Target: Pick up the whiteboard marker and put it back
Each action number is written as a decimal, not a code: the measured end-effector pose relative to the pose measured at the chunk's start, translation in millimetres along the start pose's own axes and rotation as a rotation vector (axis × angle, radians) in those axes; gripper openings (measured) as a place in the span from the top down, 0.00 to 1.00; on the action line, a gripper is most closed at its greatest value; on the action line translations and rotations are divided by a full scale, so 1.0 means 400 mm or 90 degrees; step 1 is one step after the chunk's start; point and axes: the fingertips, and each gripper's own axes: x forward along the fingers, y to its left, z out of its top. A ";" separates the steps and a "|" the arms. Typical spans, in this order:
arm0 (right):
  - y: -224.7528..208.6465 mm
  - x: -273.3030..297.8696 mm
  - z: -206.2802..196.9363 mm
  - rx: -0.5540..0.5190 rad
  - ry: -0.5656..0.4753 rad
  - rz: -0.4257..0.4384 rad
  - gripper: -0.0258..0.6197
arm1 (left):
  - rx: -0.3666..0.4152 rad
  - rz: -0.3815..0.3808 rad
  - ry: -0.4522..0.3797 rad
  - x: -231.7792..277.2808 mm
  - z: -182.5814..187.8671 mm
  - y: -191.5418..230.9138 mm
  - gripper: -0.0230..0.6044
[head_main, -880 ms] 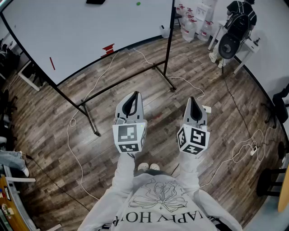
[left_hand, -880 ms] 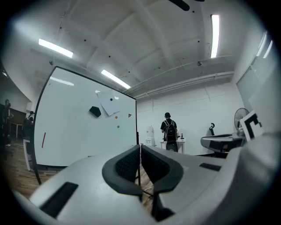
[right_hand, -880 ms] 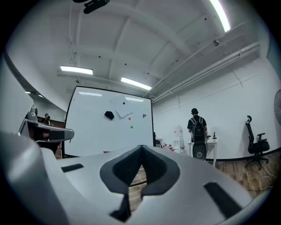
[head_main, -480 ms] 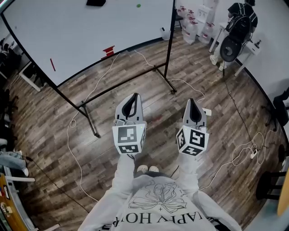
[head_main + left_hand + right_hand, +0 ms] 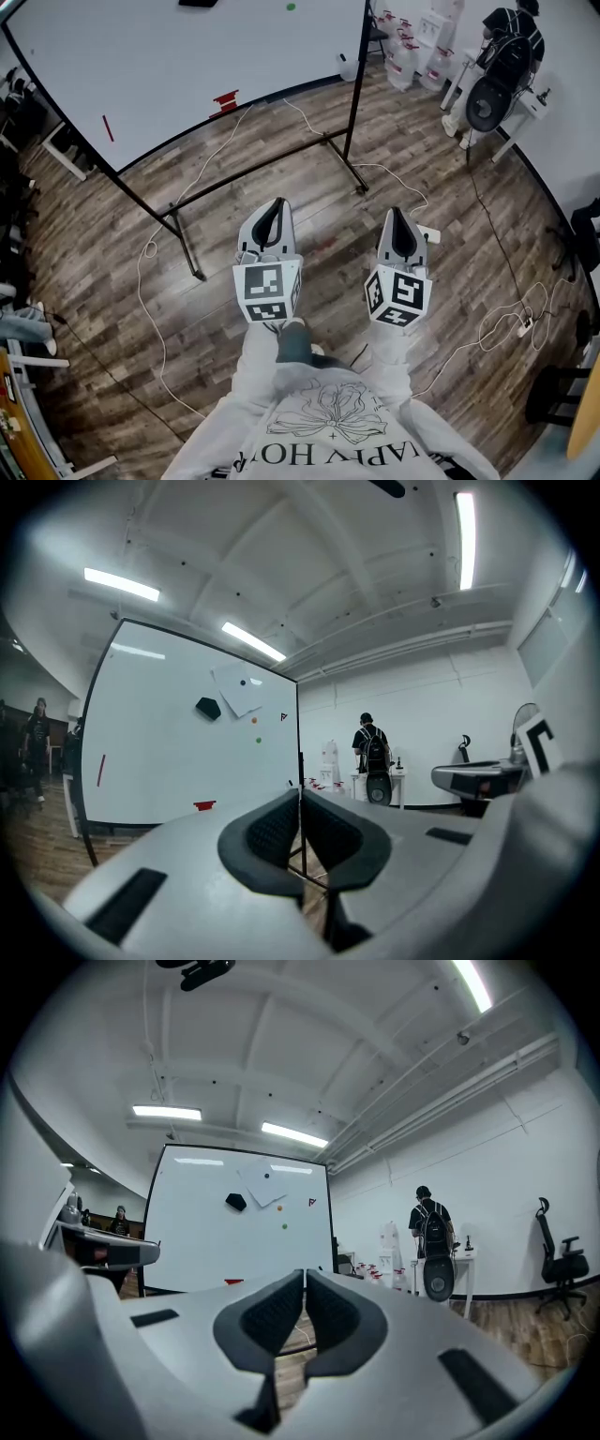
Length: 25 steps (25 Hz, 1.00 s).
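The whiteboard marker [image 5: 108, 128] is in neither pair of jaws. Those of the left gripper [image 5: 300, 797] are clenched pad to pad with nothing between them, only a sliver of the room showing through the seam. Those of the right gripper [image 5: 305, 1275] are pressed together just the same, and are empty too. We hold both level, side by side and a little apart, pointing at the whiteboard [image 5: 187, 66].

Just below the grippers' cubes a dark trouser leg [image 5: 292, 343] now pokes forward, where a moment ago we saw the toes of two pale shoes. The board's stand [image 5: 253, 173] has slid slightly in the head view, while the grippers have kept their place in front of us. We read that as a step toward the board, so the task is at its approach and nothing is picked up yet.

Ahead lies wooden floor [image 5: 422, 141] crossed by a white cable [image 5: 145, 281], then the stand's black feet, then the board itself. We take the marker to be the slim red stick on the board's left part, well apart from both grippers. A squat red piece [image 5: 225, 99] sits further right near the lower edge. Beyond the board's right side a person [image 5: 373, 750] with a backpack stands with their back to us.

To pick the marker up, we judge that one pair of jaws must first part once we are near.
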 end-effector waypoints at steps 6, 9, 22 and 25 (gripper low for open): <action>-0.018 0.084 -0.015 -0.002 0.003 0.004 0.97 | -0.001 0.000 0.001 0.088 -0.009 0.008 0.95; -0.029 0.153 -0.020 -0.006 0.002 0.003 0.97 | -0.004 -0.002 0.001 0.161 -0.012 0.026 0.95; -0.099 0.649 0.025 -0.006 -0.018 -0.030 0.97 | 0.002 -0.039 -0.019 0.664 0.058 0.145 0.95; -0.112 0.753 0.025 -0.007 -0.016 -0.035 0.97 | 0.000 -0.048 -0.020 0.769 0.062 0.167 0.95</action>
